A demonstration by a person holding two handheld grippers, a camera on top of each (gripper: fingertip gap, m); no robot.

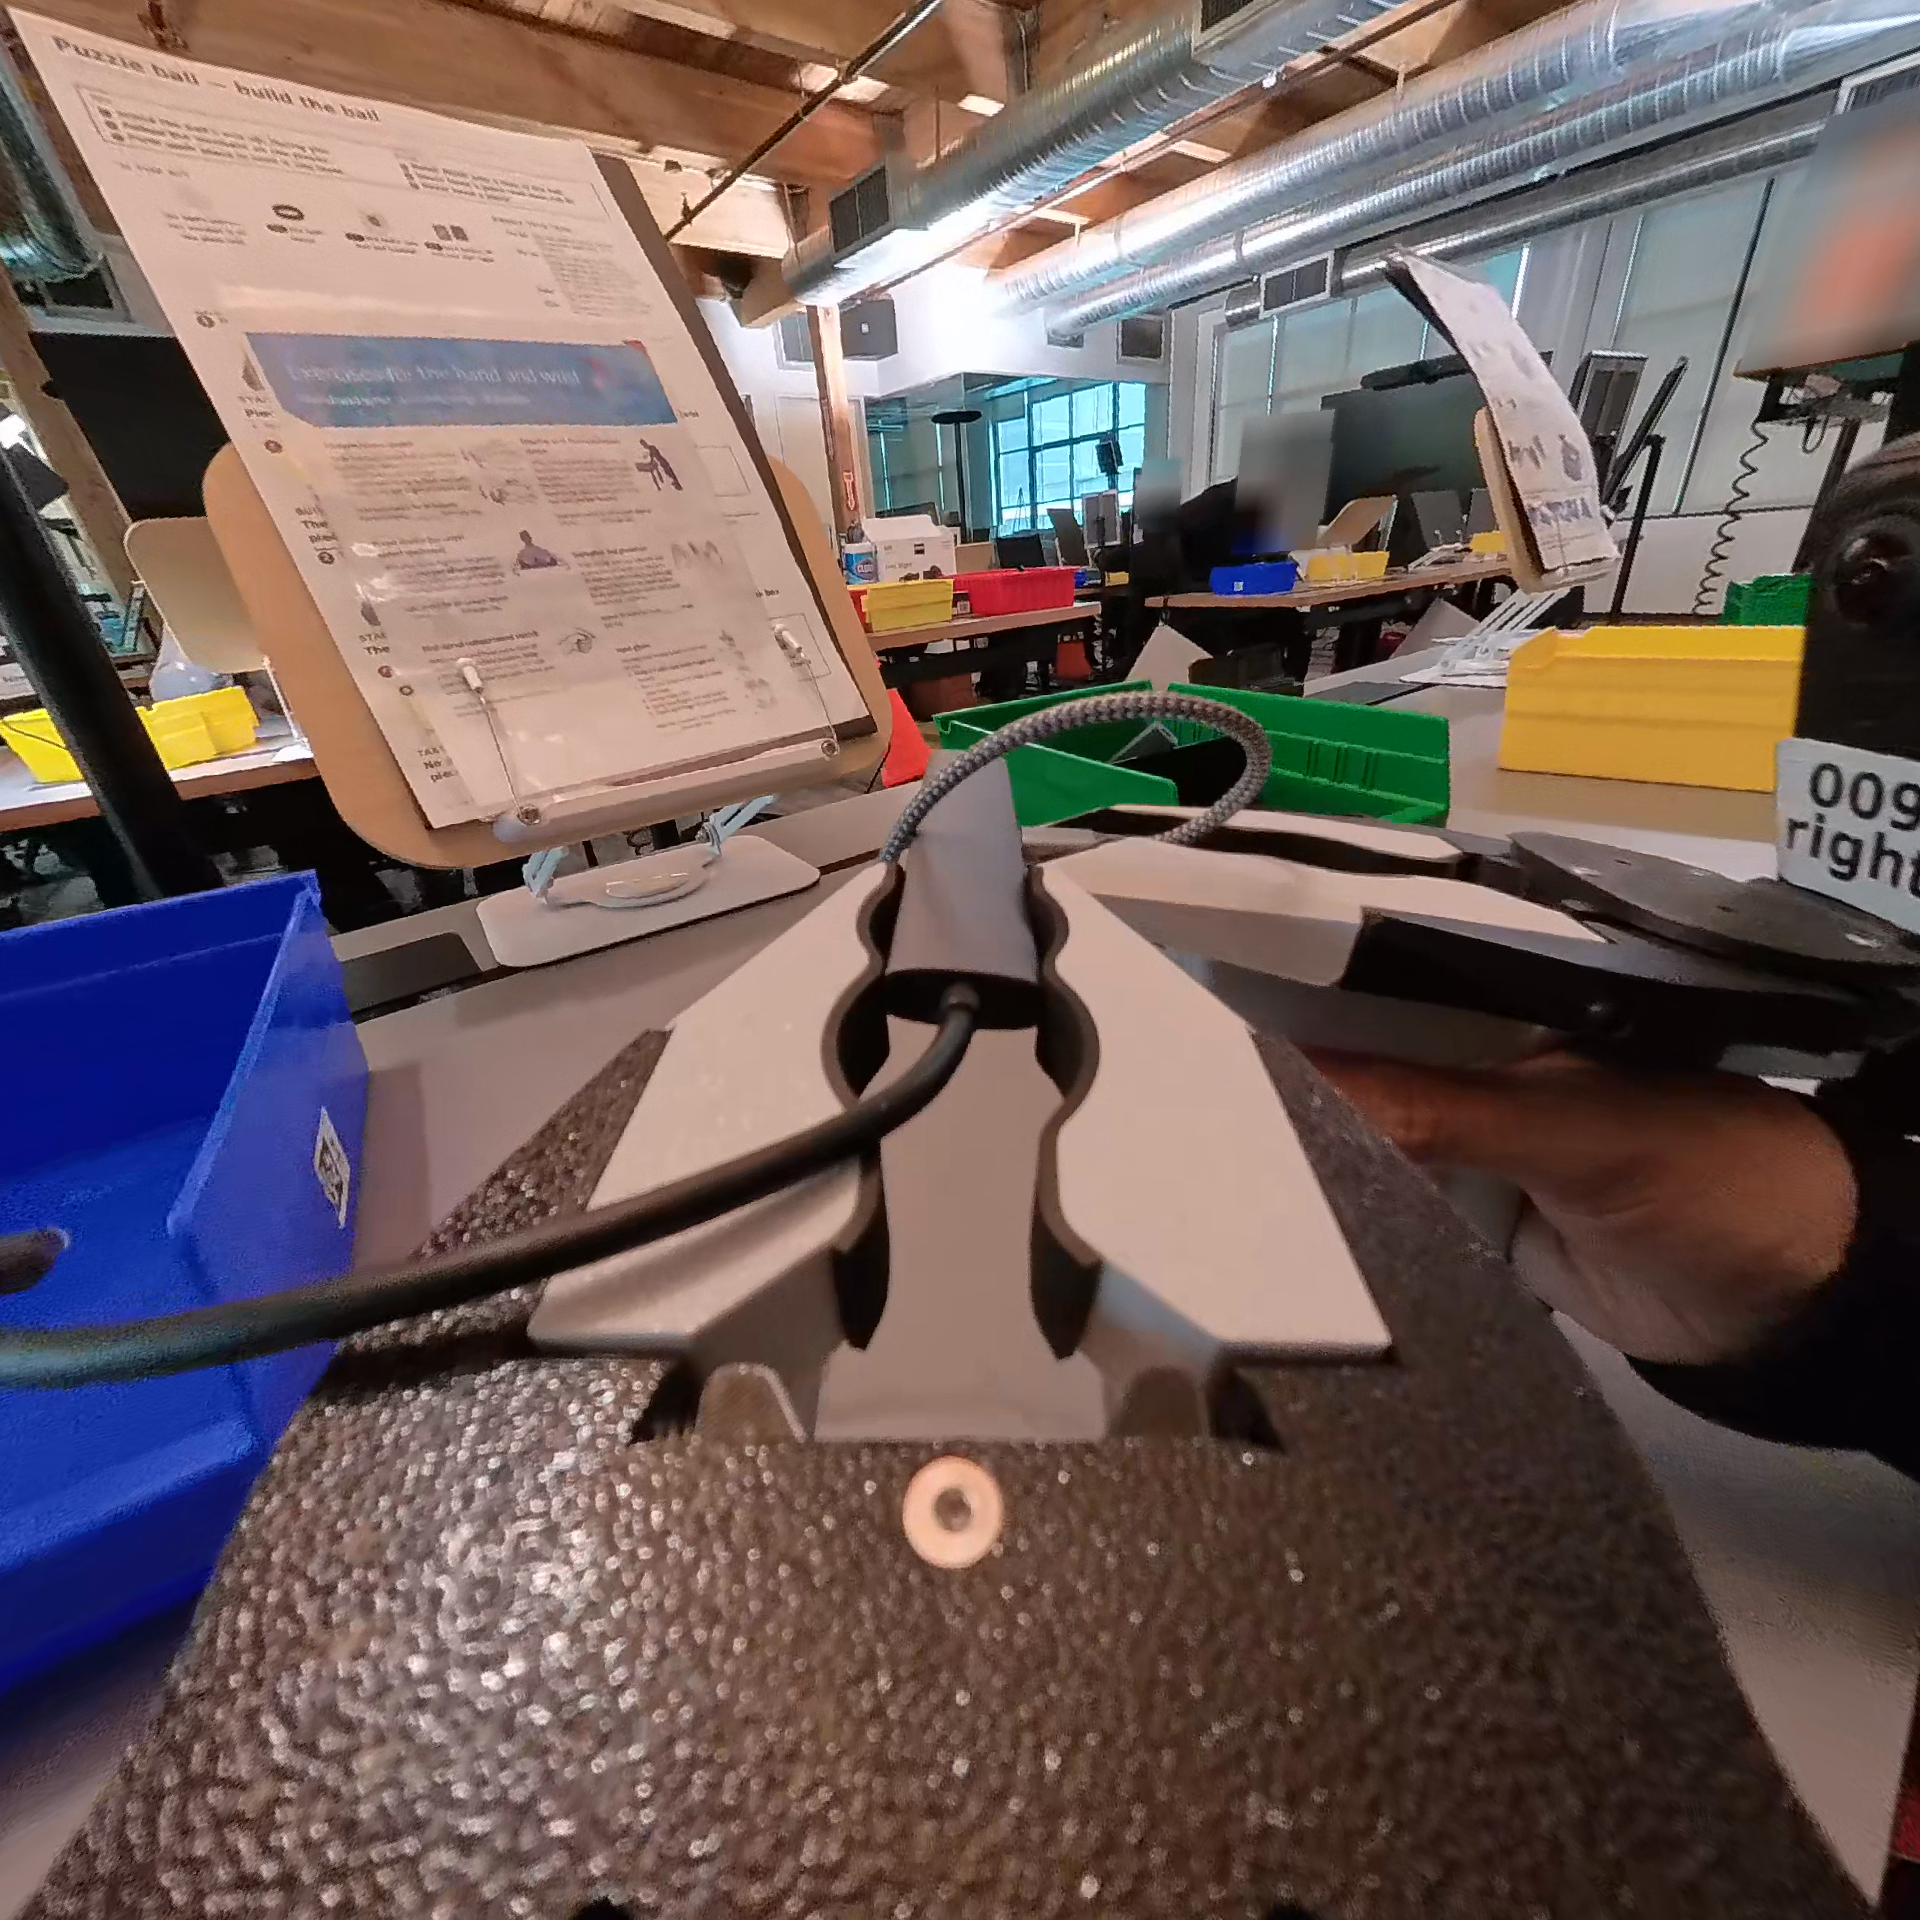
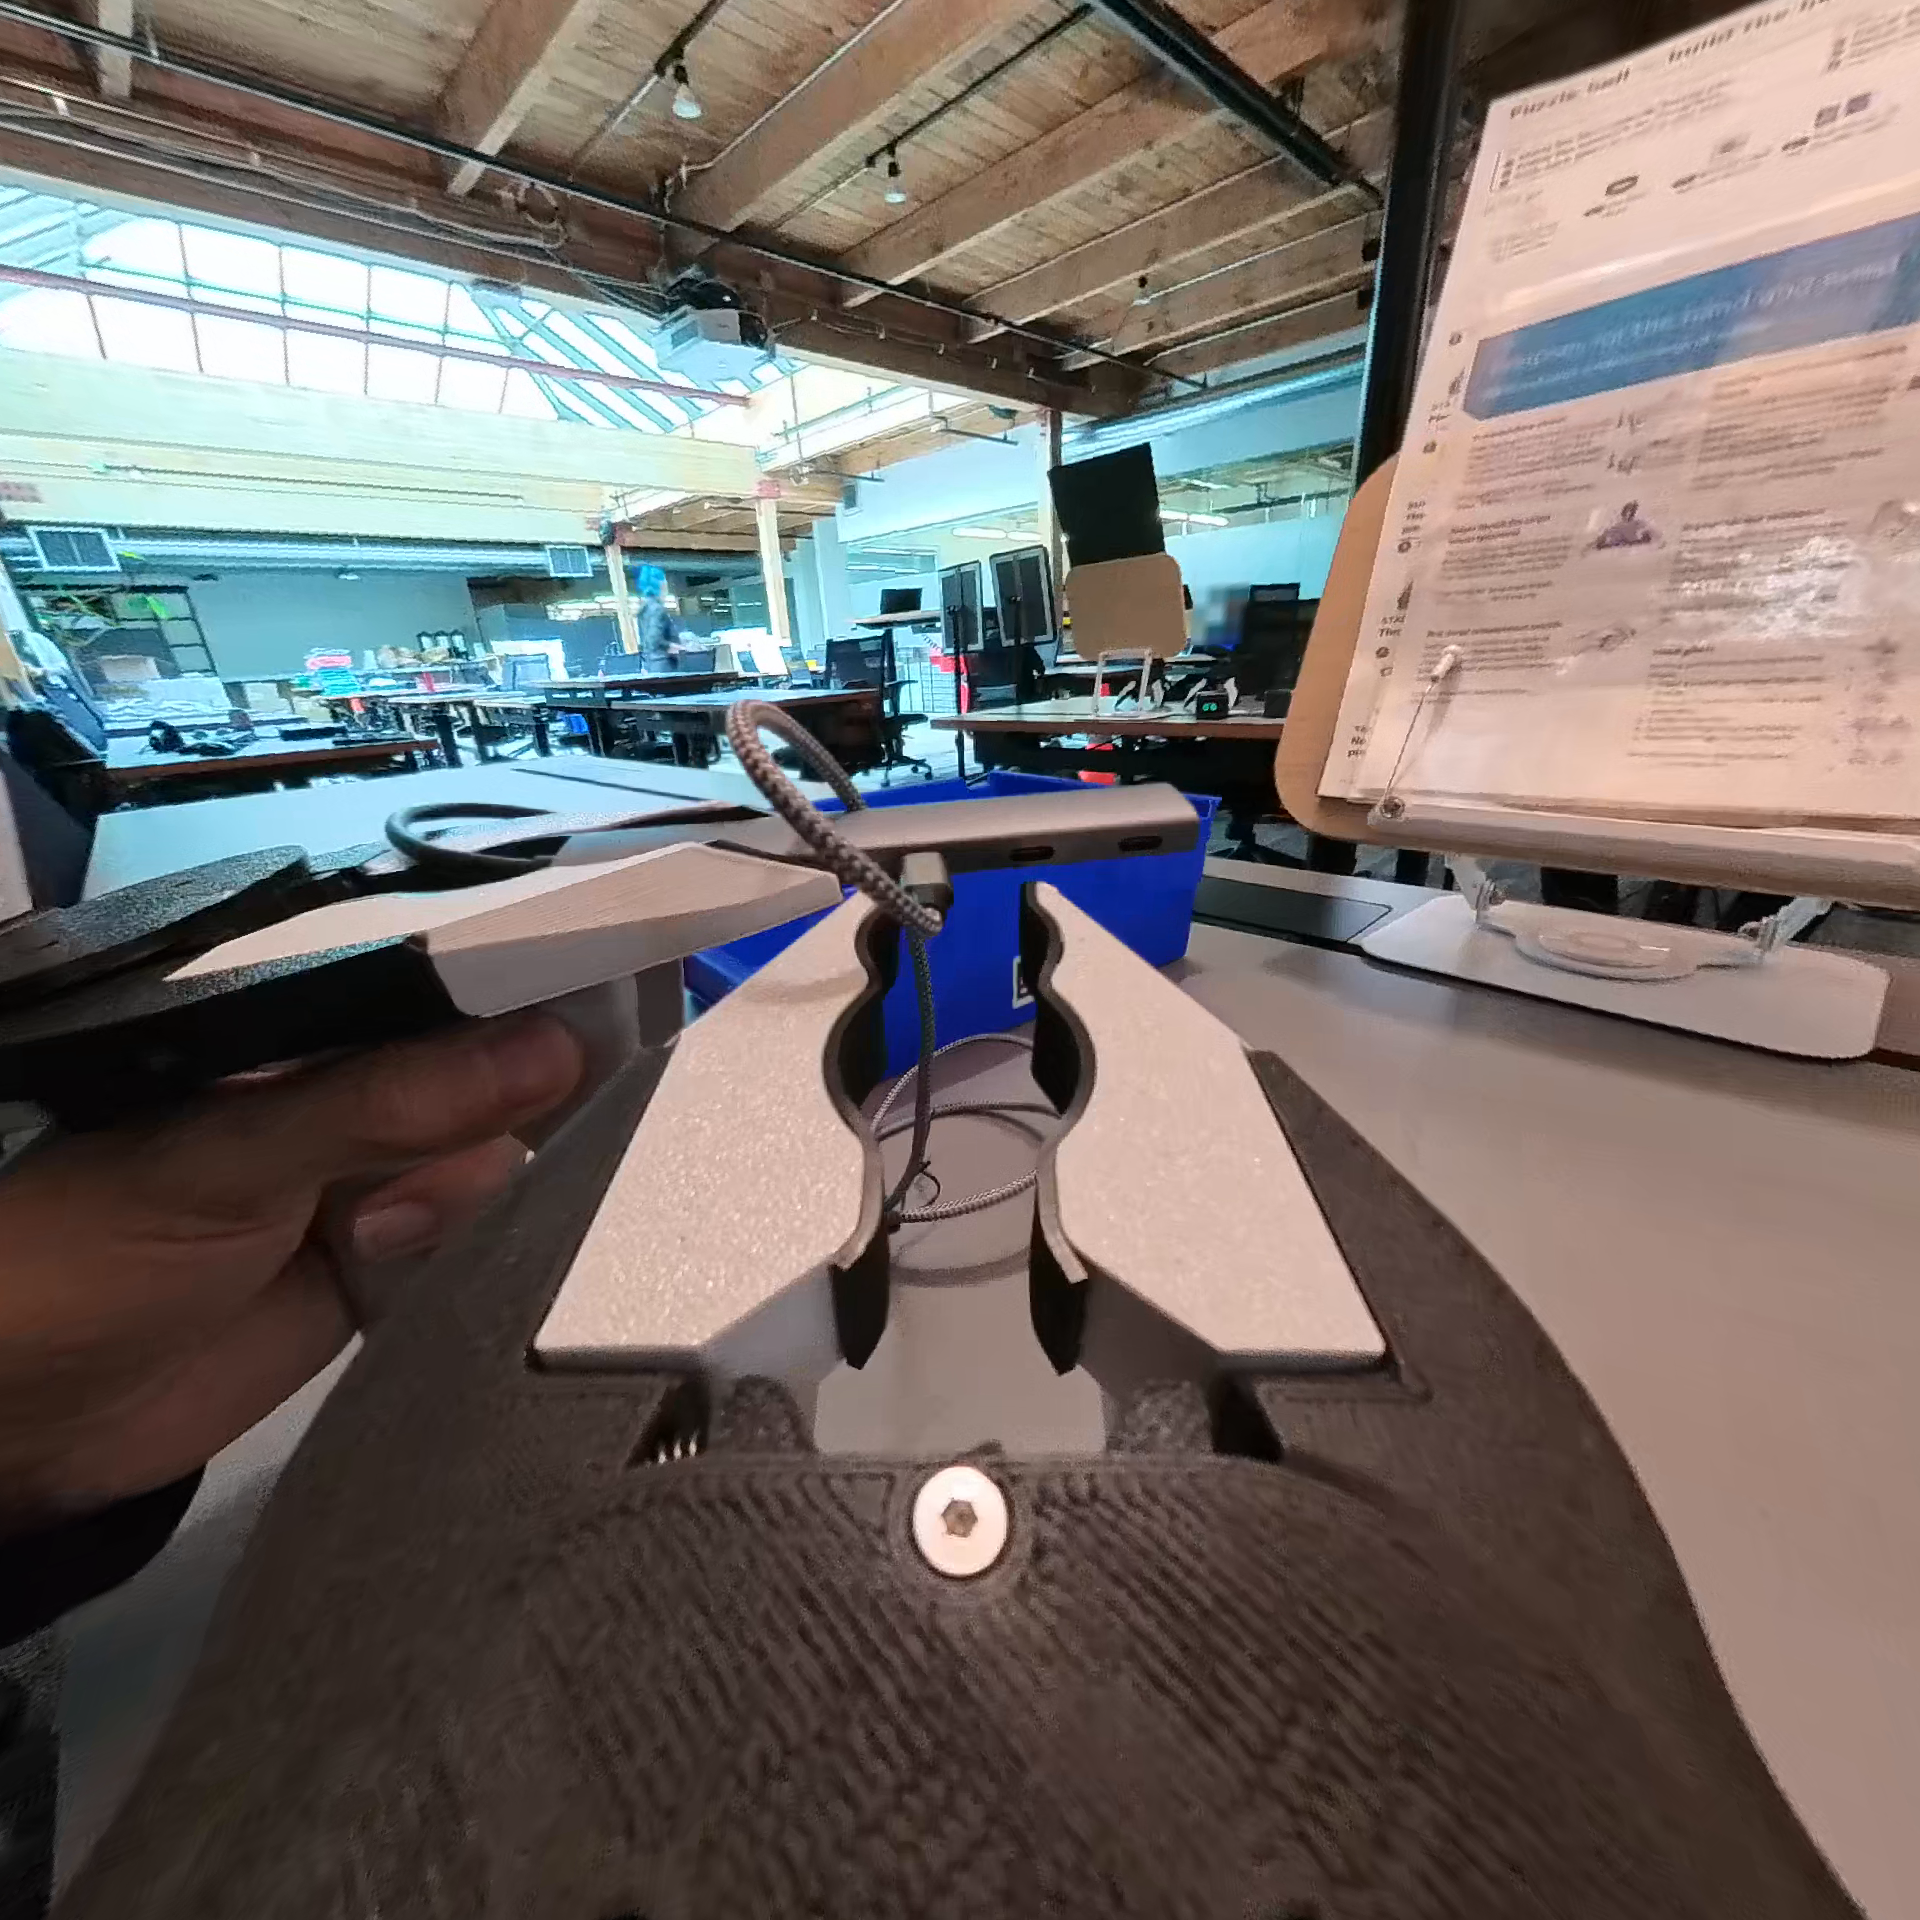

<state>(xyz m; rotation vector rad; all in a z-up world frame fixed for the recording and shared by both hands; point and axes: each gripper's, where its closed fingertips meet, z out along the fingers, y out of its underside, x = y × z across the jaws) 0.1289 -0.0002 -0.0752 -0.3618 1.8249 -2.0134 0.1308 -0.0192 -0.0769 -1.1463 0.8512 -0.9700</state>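
Above grey table point(image 2: 1558, 1195), left gripper point(image 1: 958, 914) clamps hub point(image 1: 961, 883) lengthwise, pointing forward; right gripper point(image 2: 956, 935) gapes.

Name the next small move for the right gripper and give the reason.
Probably ease the right gripper slightly forward and close it on the braided grey cable's plug. Its jaws stand open with the cable hanging between them, the plug just beyond the fingertips, while the left gripper is clamped on the slim grey metal hub the plug meets.
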